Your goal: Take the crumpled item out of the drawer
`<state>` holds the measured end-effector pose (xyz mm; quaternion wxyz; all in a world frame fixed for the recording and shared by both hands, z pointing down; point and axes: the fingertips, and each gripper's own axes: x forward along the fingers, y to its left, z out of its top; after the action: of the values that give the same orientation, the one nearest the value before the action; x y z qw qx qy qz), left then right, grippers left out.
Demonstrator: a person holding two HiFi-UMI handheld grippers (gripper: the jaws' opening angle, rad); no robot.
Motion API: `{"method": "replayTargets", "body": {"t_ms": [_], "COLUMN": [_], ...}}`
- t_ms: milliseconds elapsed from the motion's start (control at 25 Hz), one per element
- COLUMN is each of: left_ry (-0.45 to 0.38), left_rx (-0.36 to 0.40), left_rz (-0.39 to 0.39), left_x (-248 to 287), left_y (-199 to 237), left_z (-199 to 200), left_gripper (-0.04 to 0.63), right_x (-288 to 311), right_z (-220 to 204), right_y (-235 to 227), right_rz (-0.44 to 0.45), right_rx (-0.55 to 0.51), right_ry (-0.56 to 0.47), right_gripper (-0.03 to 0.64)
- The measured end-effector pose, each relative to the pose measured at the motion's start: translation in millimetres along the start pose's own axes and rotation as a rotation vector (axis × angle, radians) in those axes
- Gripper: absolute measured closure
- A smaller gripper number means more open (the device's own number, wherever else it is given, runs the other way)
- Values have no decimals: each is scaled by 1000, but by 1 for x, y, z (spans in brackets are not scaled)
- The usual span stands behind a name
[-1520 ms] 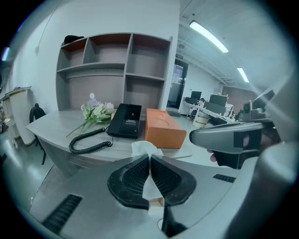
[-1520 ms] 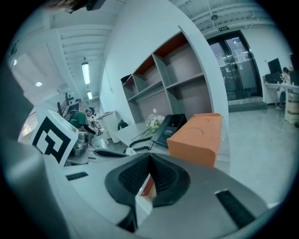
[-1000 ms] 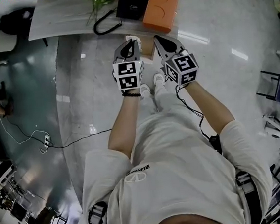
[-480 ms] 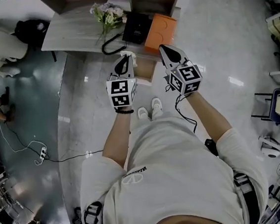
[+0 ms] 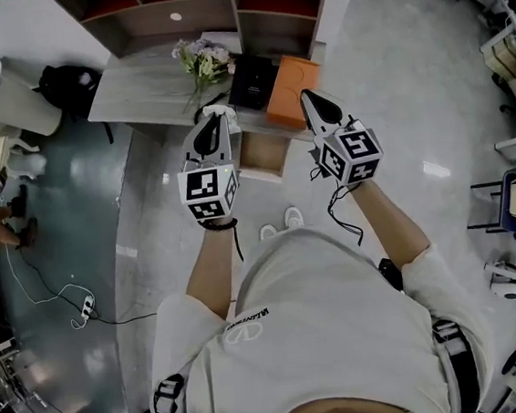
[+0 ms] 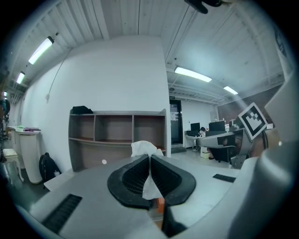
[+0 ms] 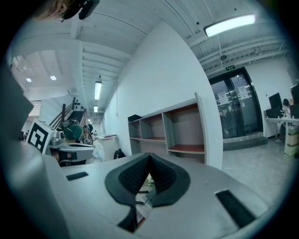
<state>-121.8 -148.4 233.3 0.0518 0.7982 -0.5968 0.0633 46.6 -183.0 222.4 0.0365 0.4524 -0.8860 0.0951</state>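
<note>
Floor (image 5: 429,91), pale grey and glossy, fills most of the head view around me. At 12 o'clock stands an open shelf unit (image 5: 191,6) against the white wall, and the left gripper view shows it straight ahead as well (image 6: 117,135). In front of it, between 11 and 12 o'clock, runs a light desk (image 5: 136,90). Below the desk's near edge a drawer (image 5: 256,174) is pulled open towards me, its wooden inside bare as far as I can see.

On the desk top an orange box (image 5: 292,92) lies at about 1 o'clock from the drawer. Touching its left side is a black box (image 5: 251,67). A bunch of pale flowers (image 5: 206,60) stands just beside that, towards 11 o'clock.

My left gripper (image 5: 211,123) is held up at 11 o'clock from the drawer, well clear of it. Its own view (image 6: 149,161) shows the jaws clamped on a crumpled white tissue (image 6: 145,148). The tissue sticks out above the tips and hangs below them, pinched between the black pads. In the head view it (image 5: 218,112) shows just past the tips, out of the drawer and over the desk's edge.

My right gripper (image 5: 307,99) is raised at 1 o'clock from the drawer. Its jaws (image 7: 149,158) are pressed together with nothing between them.
</note>
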Motion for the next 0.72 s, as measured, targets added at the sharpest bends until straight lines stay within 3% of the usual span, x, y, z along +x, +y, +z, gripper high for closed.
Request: {"method": "replayTargets", "body": {"t_ms": [400, 560, 720], "left_ry": [-180, -253, -309], "left_rx": [12, 14, 23], "left_rz": [4, 15, 40], "left_x": [-28, -45, -64], "left_y": [18, 31, 45], "left_z": [66, 86, 97], "left_gripper": [584, 584, 584], "right_x": [-30, -46, -63], "right_z": [71, 84, 86], "right_y": [-11, -20, -28], "right_rz": [-86, -148, -179], "right_rx": [-35, -104, -63], "right_ry": [-97, -119, -141], "right_gripper": [615, 615, 615]}}
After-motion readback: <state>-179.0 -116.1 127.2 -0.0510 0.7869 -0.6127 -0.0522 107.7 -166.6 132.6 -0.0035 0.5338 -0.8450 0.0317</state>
